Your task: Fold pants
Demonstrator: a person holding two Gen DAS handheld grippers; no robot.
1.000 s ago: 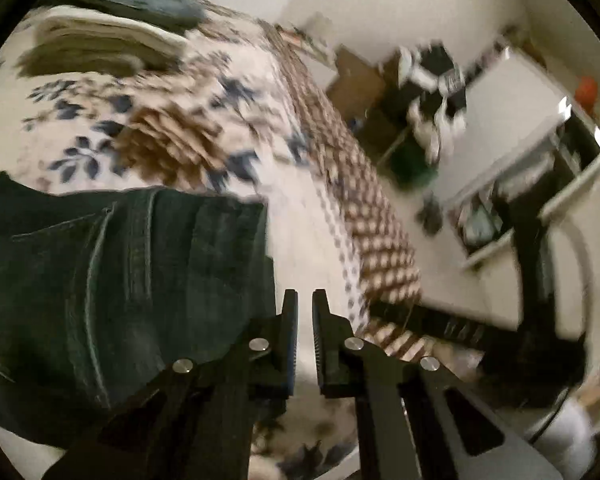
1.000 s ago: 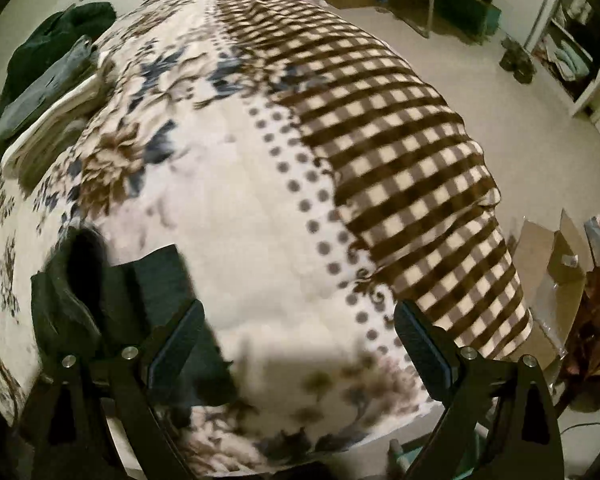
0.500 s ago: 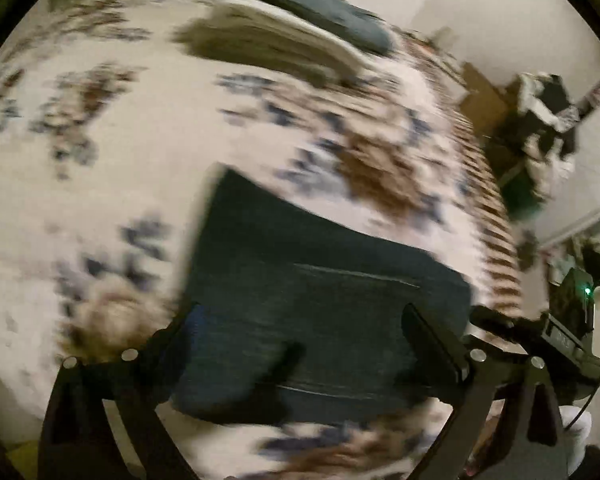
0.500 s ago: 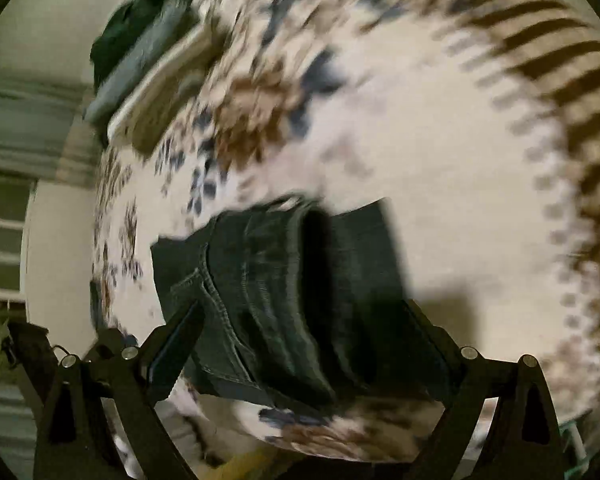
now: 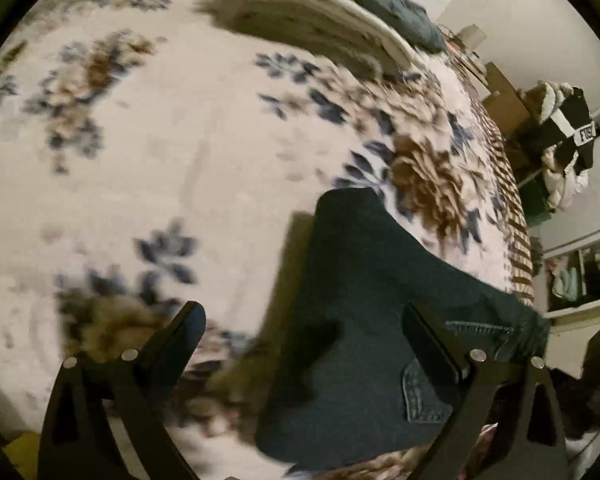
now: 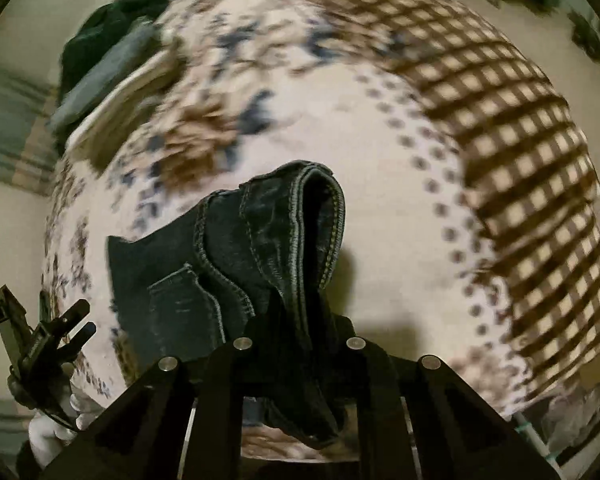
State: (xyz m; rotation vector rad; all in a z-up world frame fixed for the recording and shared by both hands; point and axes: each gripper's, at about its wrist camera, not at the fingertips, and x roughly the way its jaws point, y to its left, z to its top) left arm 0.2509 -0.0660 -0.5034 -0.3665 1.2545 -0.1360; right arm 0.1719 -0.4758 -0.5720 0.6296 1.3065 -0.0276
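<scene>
Right gripper (image 6: 296,340) clenched on jeans (image 6: 236,264) near bed (image 6: 400,184) edge — left gripper (image 5: 304,320) released, hovering above.

So we've got dark blue-black denim pants (image 6: 228,264) with lighter grey-blue stitching along the seams and pocket. Our bed blanket (image 5: 180,152) is cream with brown flowers and navy leaves, then a row of grey-brown dots, then a brown-and-cream check band (image 6: 520,160) at the edge. Both claws are plain black with silver rivets, left claw (image 5: 304,332), right claw (image 6: 296,340). The folded stack (image 5: 340,20) behind looks cream with slate blue on top.
</scene>
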